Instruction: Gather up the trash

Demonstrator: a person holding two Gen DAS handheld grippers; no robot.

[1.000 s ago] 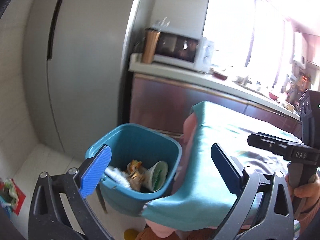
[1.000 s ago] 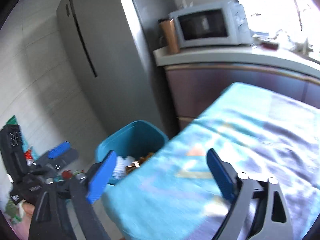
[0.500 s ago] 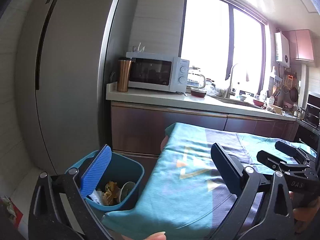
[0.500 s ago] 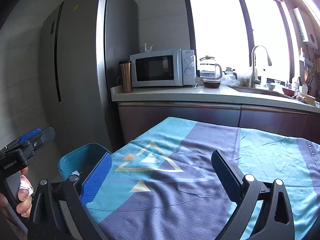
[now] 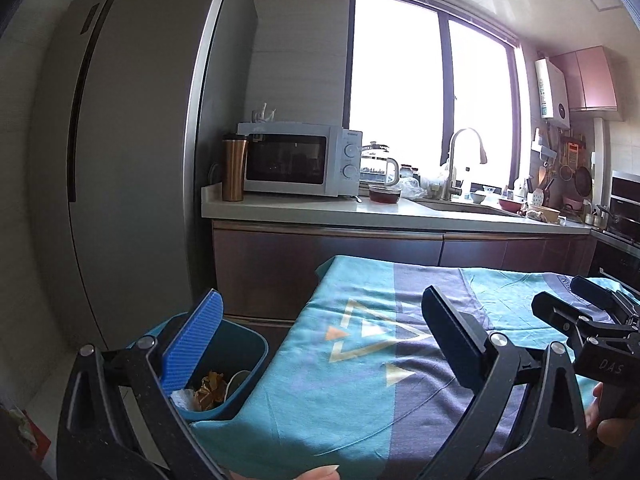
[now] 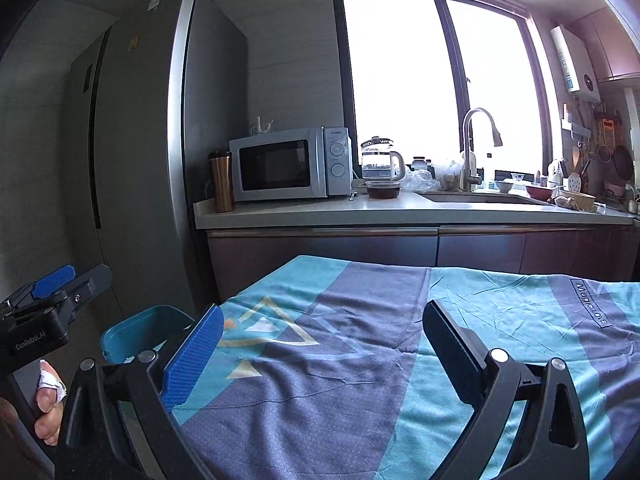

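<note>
**Kitchen trash bin, cloth-covered table, both grippers empty**

Where the tall grey fridge stands at far left, a teal plastic bin sits on the floor below it, against the table's left edge. Contents: crumpled white paper, a golden-brown wrapper, a paper cup on its side.

Left gripper: black frame, ribbed blue pad, jaws spread wide, holding nothing, over the cloth's left corner; body lettered "GenRobot.AI".

Table cloth: woven, creased, teal and slate bands, triangle motifs, "Magic LOVE" printed near its right edge.

Right gripper: same build, jaws wide apart, empty, above the cloth's middle; handle marked "DAS".

Counter behind: copper tumbler, white microwave, glass kettle, dark lidded tub, steel tap.
</note>
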